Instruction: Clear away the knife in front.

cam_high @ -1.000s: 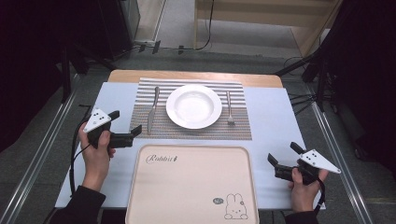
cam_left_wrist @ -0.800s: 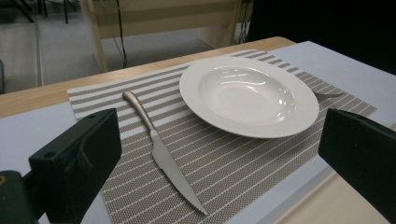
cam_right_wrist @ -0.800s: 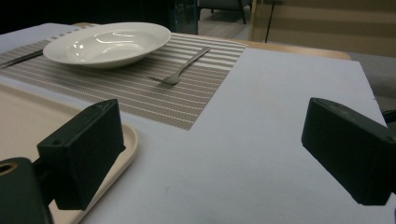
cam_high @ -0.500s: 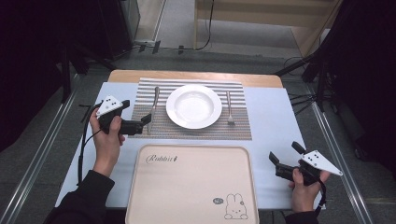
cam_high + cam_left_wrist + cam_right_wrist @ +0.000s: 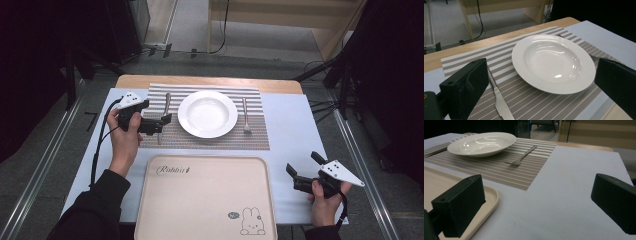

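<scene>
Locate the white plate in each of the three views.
High view: white plate at centre of the striped placemat.
Left gripper view: centre-right, between the open jaws.
Right gripper view: upper left.
Shared landmark: the striped placemat under it.

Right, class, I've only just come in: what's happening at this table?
A person holds a gripper in each hand at a laid table. The left gripper, jaws open, hovers over the knife lying on the striped placemat beside the white plate. The right gripper, also open, waits near the beige tray. Nothing is gripped yet; the fork lies untouched.
</scene>
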The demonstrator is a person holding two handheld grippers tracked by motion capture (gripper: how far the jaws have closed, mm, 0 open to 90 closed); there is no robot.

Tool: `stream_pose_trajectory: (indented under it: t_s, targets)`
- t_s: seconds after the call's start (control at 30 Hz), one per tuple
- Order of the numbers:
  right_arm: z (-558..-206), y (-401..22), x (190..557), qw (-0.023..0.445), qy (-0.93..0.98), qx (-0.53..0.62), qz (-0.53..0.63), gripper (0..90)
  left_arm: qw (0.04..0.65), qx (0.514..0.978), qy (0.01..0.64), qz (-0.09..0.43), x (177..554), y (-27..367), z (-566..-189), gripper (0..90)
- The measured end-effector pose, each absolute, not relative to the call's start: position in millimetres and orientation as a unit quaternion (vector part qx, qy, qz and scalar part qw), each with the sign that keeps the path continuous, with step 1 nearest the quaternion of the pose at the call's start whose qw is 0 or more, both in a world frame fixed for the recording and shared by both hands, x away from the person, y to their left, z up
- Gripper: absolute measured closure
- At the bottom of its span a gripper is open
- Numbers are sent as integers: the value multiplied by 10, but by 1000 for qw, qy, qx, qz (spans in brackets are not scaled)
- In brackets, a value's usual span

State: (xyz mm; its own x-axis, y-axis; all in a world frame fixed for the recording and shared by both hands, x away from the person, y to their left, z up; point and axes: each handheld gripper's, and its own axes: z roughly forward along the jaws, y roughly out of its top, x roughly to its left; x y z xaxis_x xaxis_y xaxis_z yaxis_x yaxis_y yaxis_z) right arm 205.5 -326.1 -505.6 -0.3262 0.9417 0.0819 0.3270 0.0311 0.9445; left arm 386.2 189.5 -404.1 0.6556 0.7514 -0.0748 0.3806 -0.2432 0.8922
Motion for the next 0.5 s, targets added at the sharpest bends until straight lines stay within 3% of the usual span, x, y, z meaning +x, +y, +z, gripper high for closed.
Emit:
stream_pose_trajectory:
  t_s: [0.4,0.43,0.5]
  targets:
    - [-5073,-3272,2065,309,648,493,493,0,463,777,384,184,4137,1806,-4084,0]
    - [-5075,-3275,2067,310,646,495,491,0,459,778,389,182,4168,1801,-4092,91]
    - [-5075,-3275,2068,311,645,497,490,0,455,778,393,182,4193,1793,-4100,125]
